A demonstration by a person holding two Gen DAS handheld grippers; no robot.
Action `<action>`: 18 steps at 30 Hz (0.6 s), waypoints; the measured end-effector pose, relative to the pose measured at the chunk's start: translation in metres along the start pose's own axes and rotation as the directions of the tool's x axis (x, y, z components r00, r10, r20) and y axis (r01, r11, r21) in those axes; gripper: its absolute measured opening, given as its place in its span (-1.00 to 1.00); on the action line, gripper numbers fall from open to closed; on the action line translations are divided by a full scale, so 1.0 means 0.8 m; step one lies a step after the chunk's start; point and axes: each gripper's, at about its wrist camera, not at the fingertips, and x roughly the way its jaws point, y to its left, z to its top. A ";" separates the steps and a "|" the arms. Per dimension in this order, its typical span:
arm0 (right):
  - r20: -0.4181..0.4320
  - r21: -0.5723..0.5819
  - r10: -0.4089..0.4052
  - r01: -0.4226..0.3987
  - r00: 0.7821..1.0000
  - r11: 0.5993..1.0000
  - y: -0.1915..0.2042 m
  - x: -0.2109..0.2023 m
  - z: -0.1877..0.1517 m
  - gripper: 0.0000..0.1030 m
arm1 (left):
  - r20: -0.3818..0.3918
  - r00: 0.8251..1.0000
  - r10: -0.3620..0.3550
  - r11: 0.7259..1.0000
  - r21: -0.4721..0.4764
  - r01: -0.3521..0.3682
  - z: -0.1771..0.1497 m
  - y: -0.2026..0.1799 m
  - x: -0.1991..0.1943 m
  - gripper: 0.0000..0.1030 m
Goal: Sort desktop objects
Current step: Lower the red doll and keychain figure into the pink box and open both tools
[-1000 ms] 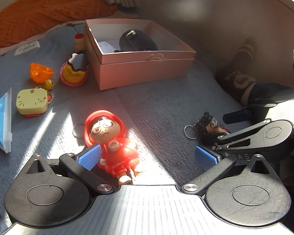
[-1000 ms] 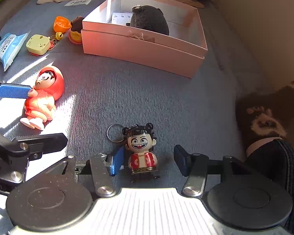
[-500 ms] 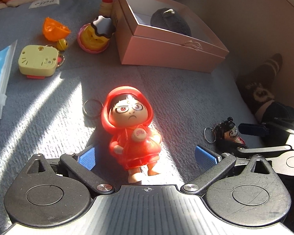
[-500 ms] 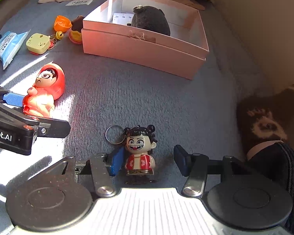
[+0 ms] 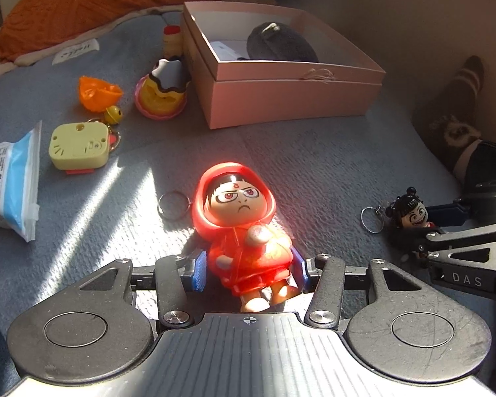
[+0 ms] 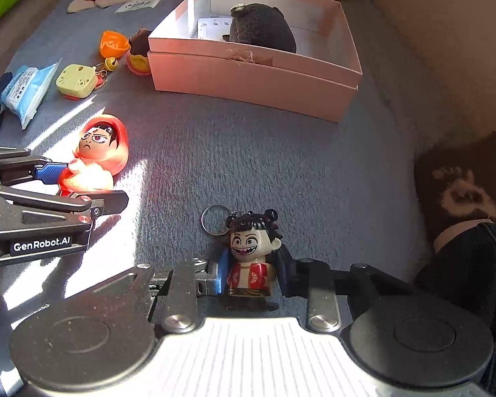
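On the grey surface | my left claw [image 5: 249, 269] had just closed on red-hooded doll [image 5: 244, 228]; right claw [image 6: 251, 279] on grinning keychain figure [image 6: 249, 254] | I judged: lift straight, toward pink box [image 6: 248, 82].

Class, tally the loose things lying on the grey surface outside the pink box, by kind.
Doll keyrings: 2, the red-hooded doll and the black-haired doll
Yellow keyring case: 1
Orange toy: 1
Cake toy: 1
Tissue pack: 1
Total: 6
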 end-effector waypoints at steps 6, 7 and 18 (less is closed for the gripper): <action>0.000 0.047 0.113 -0.113 0.994 0.993 0.004 -0.046 -0.012 -0.44 | 0.015 0.999 -0.029 0.990 0.136 0.026 -0.038 -0.019 -0.053 0.04; 0.002 0.054 0.131 -0.131 0.991 0.990 0.003 -0.056 -0.015 -0.44 | 0.018 0.999 -0.038 0.988 0.149 0.035 -0.043 -0.021 -0.061 0.04; 0.287 0.068 0.110 -0.134 0.952 0.989 -0.038 -0.199 0.016 -0.44 | 0.227 0.970 -0.081 0.971 0.237 0.026 0.011 -0.049 -0.126 0.04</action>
